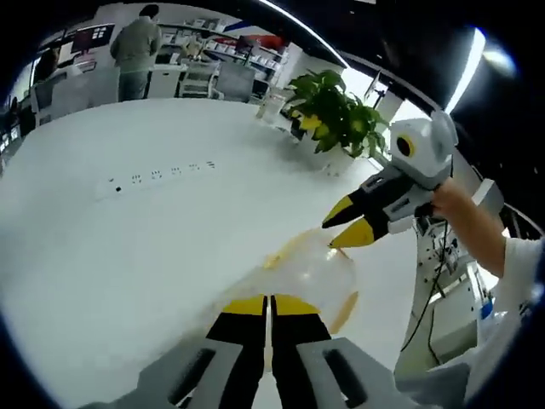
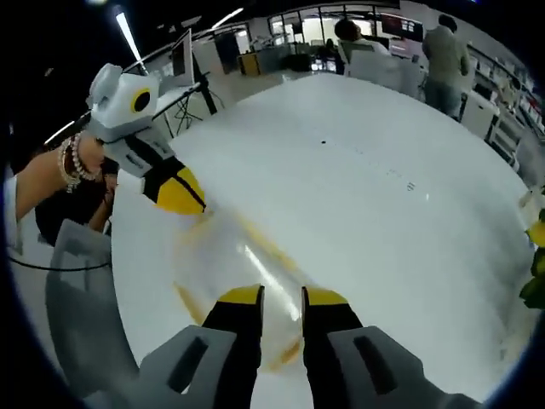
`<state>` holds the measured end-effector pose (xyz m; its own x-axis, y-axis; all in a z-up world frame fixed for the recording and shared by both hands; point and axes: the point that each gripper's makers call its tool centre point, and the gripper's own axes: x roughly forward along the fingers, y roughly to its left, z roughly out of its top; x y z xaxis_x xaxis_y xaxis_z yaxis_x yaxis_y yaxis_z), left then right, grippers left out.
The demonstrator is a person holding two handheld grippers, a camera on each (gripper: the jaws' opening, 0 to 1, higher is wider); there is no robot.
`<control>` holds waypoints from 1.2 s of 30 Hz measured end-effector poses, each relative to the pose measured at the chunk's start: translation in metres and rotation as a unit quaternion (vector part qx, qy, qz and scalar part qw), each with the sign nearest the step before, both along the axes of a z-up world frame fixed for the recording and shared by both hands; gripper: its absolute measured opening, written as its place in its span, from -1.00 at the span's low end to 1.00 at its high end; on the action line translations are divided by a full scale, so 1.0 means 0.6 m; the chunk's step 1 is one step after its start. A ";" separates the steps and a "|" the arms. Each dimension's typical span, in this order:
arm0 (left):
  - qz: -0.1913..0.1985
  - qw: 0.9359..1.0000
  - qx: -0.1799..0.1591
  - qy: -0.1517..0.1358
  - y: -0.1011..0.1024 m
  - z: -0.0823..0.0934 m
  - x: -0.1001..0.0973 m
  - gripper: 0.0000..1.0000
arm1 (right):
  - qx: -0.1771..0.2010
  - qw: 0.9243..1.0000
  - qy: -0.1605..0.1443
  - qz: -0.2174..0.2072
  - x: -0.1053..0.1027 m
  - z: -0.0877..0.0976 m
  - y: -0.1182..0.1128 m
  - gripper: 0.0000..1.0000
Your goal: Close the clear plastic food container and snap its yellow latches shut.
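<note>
container: the clear plastic food container with yellow latches lies blurred on the round white table, just ahead of both hand-held grippers; in the right gripper view it sits between the two tools
left hand-held gripper: yellow-tipped black jaws almost together, a thin slit between them, at the container's near edge; whether they pinch it i cannot tell; in the right gripper view it comes in from the left, tips at the container's far rim
right hand-held gripper: jaws narrowly apart over the container's near side; in the left gripper view its tips are slightly parted at the far rim
surroundings: green leafy potted plant on the table's far edge; person in a grey top standing beyond
</note>
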<state>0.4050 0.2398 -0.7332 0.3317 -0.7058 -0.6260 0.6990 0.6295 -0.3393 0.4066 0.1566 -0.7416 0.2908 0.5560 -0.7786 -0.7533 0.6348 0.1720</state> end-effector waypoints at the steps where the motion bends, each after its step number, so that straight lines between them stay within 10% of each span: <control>1: -0.013 1.000 0.010 -0.005 -0.006 -0.005 -0.006 -1.00 | 0.004 1.000 0.004 0.007 -0.002 -0.001 0.008 -0.76; 7: -0.068 0.996 0.058 -0.030 -0.023 -0.030 -0.029 -1.00 | 0.005 1.000 0.005 0.024 0.002 -0.006 0.032 -0.91; 22: -0.112 0.991 0.039 -0.054 -0.088 -0.026 -0.067 -1.00 | -0.003 0.997 -0.005 0.071 0.020 -0.024 0.062 -1.00; 27: -0.175 0.973 0.078 -0.131 -0.094 -0.028 -0.082 -0.87 | -0.001 0.995 -0.033 0.099 0.032 -0.017 0.069 -0.80; 36: -0.220 0.958 0.108 -0.148 -0.092 -0.053 -0.098 -0.55 | -0.036 0.988 -0.028 0.150 0.043 -0.038 0.064 -0.48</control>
